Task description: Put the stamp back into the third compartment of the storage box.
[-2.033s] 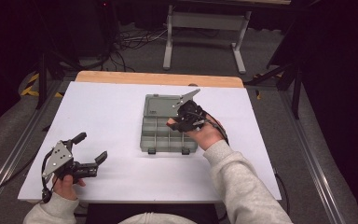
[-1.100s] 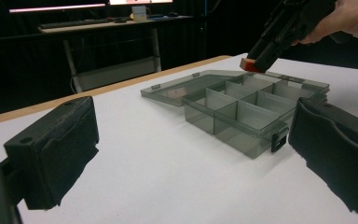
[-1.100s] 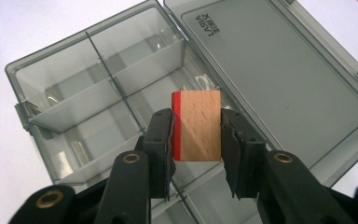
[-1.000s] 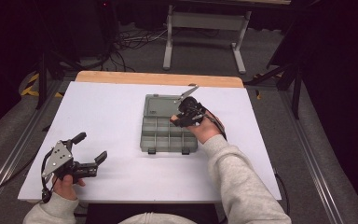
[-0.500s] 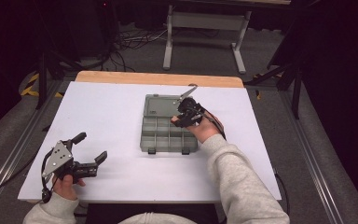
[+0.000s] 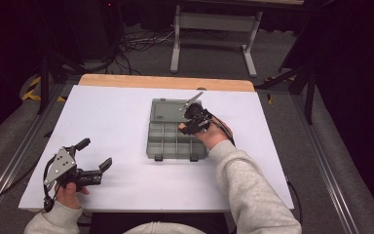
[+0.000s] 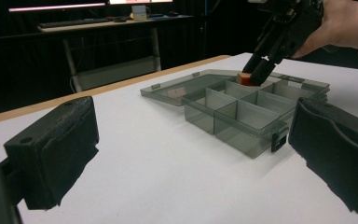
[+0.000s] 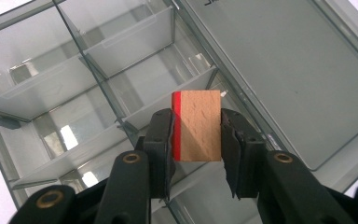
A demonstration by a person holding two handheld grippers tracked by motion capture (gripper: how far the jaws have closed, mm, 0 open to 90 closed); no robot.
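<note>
A grey translucent compartment box (image 6: 168,141) lies open in the middle of the white table, its lid (image 6: 168,108) flat on the far side. My right gripper (image 6: 185,126) is shut on a small wooden block with a red face (image 8: 196,125), holding it just over a far right compartment (image 8: 163,88). The same block (image 7: 244,79) pokes out below the right gripper's jaws in the left gripper view. My left gripper (image 6: 97,155) stands open near the table's front left corner, with nothing between its pads (image 7: 56,149), and points toward the box (image 7: 242,112).
The white table (image 6: 117,117) has a wooden strip (image 6: 165,82) along its far edge. Behind it stand a metal frame (image 6: 212,34) and floor cables (image 6: 131,48). The box's latches (image 6: 158,158) face the near edge.
The right gripper with the block has sunk slightly toward the box's far right compartments. The left gripper has stayed put.
</note>
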